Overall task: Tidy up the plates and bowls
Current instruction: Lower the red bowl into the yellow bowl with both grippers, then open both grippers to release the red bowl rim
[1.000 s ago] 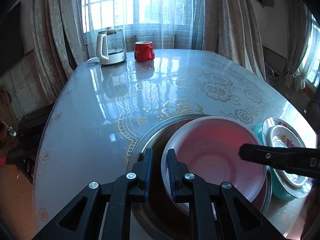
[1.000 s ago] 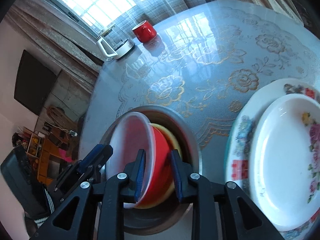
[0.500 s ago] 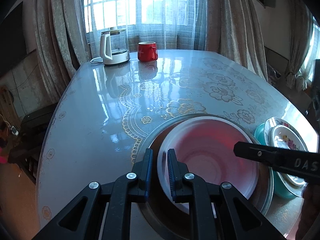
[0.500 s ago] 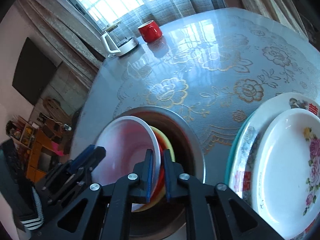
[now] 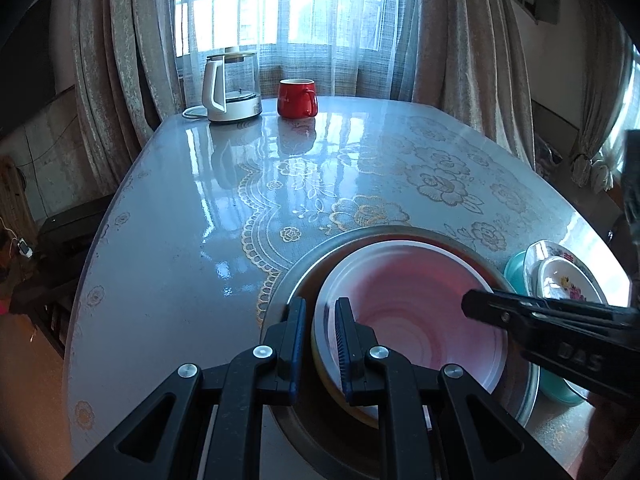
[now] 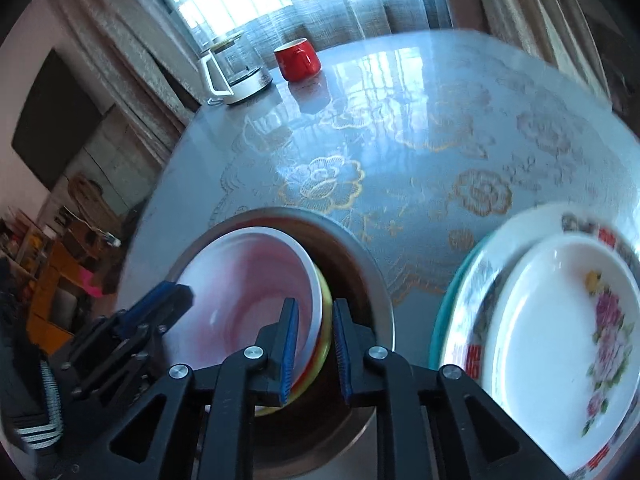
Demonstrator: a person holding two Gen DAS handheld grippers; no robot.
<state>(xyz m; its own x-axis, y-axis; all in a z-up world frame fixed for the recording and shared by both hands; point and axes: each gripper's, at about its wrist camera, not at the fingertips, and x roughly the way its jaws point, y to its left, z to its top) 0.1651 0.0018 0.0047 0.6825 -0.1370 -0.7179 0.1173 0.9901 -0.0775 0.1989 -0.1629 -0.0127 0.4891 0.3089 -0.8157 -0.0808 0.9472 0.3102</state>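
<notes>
Nested bowls (image 5: 412, 320), white inside with red and yellow rims under it, sit tilted in a round metal basin (image 5: 360, 234). My left gripper (image 5: 320, 308) is shut on the bowls' near left rim. My right gripper (image 6: 314, 308) is shut on the opposite rim of the nested bowls (image 6: 248, 280), with the white, red and yellow edges between its pads. In each wrist view the other gripper shows at the far side of the bowls: the right gripper (image 5: 480, 306) and the left gripper (image 6: 160, 300). A stack of flowered plates (image 6: 560, 340) lies to the right of the basin (image 6: 376, 280).
A teal plate (image 6: 440, 320) is at the bottom of the plate stack (image 5: 560, 280). A glass kettle (image 5: 230, 88) and a red mug (image 5: 297, 98) stand at the table's far edge by the curtained window. The glossy table (image 5: 180, 220) drops off at the left.
The right gripper's jaws went from open astride the bowls' rim to shut on it, and that gripper rolled. The bowls now lie flatter in the basin. The left gripper kept its grip.
</notes>
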